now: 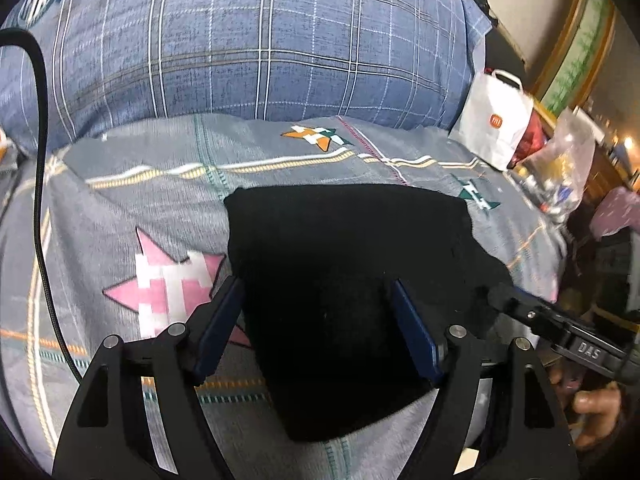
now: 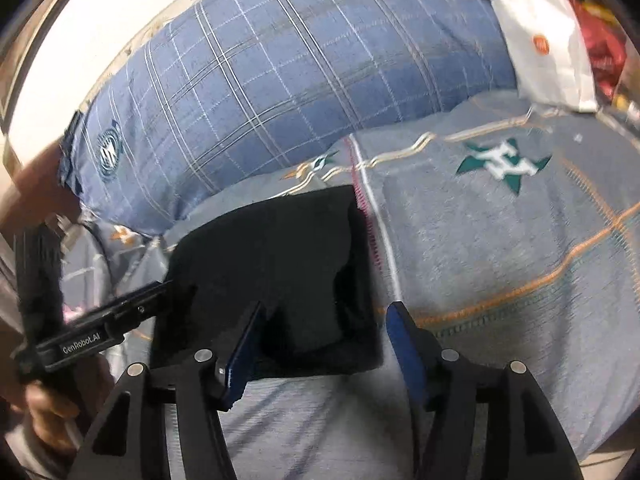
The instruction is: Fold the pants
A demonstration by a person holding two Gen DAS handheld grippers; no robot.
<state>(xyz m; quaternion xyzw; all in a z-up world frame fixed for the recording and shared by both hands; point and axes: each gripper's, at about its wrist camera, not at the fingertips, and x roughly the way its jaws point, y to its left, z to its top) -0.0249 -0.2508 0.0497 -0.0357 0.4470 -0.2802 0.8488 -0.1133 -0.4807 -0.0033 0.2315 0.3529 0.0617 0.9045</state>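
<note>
The black pants (image 1: 344, 280) lie folded into a compact rectangle on the grey patterned bedsheet (image 1: 160, 184). They also show in the right wrist view (image 2: 272, 264). My left gripper (image 1: 316, 304) is open, its blue fingers spread just above the near part of the pants, holding nothing. My right gripper (image 2: 324, 320) is open and empty over the pants' near right corner. The right gripper's tip (image 1: 504, 296) shows at the pants' right edge in the left wrist view; the left gripper's tip (image 2: 160, 292) shows at their left edge in the right wrist view.
A large blue plaid pillow (image 1: 256, 48) lies behind the pants. A white paper bag (image 1: 496, 116), a red item and a clear plastic bag (image 1: 560, 160) stand at the bed's far right. A black cable (image 1: 40, 184) hangs at the left.
</note>
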